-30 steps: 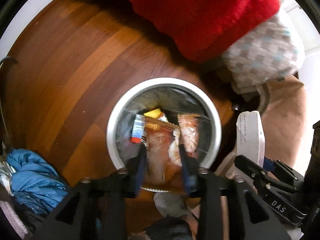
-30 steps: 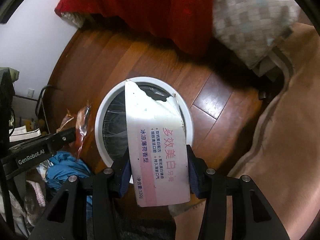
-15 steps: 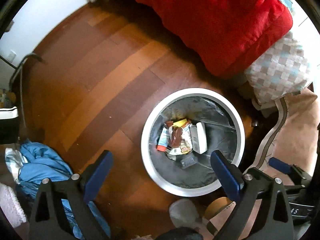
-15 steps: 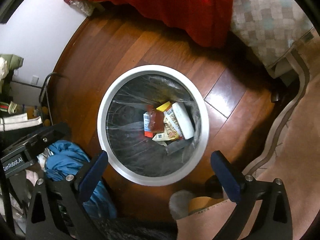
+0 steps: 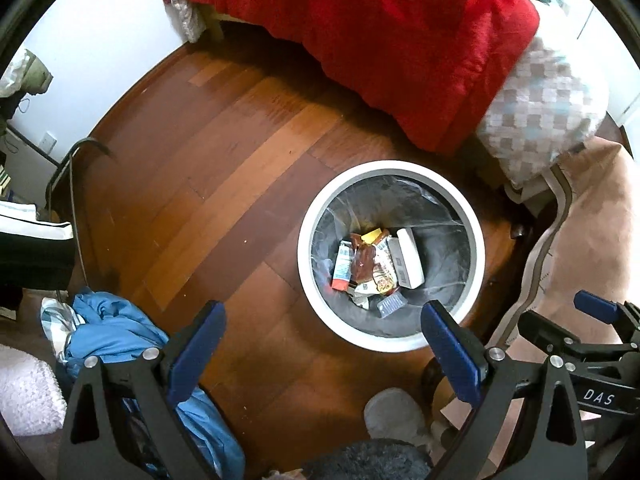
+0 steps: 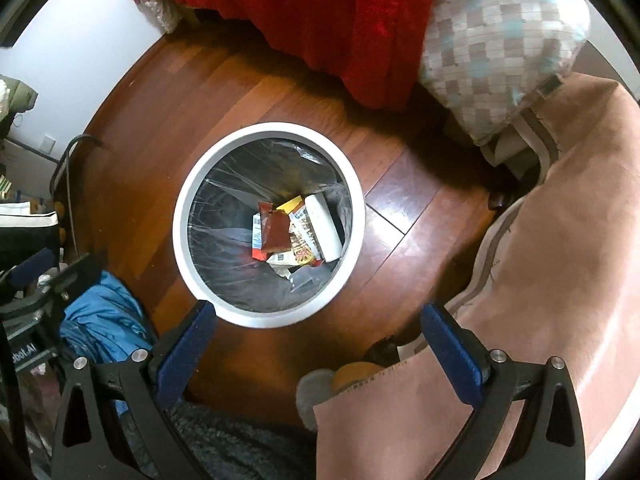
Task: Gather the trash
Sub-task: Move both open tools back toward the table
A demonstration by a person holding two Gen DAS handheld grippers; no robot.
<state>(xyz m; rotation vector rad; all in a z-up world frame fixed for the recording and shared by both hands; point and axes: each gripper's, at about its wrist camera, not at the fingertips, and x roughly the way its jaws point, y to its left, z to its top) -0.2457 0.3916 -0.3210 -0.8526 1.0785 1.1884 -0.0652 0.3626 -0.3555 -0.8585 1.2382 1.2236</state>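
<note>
A round white trash bin point(image 5: 308, 220) with a clear liner stands on the wooden floor; it also shows in the right wrist view point(image 6: 184, 208). Inside lie a white box point(image 5: 408, 258) point(image 6: 326, 222), a brown snack wrapper point(image 5: 362, 266) point(image 6: 276, 230) and other wrappers. My left gripper point(image 5: 322, 334) is open and empty, above the floor just short of the bin. My right gripper point(image 6: 318, 338) is open and empty, above the bin's near rim.
A bed with a red blanket point(image 5: 400, 28) and a checked pillow point(image 6: 500, 52) stands beyond the bin. A pink rug point(image 6: 560, 240) lies at the right. Blue clothing point(image 5: 116, 332) is heaped at the left. A grey slipper point(image 5: 394, 412) sits near the front.
Both grippers opened: the left dropped the snack wrapper and the right dropped the white box into the bin. Both have since risen and pulled back from the bin.
</note>
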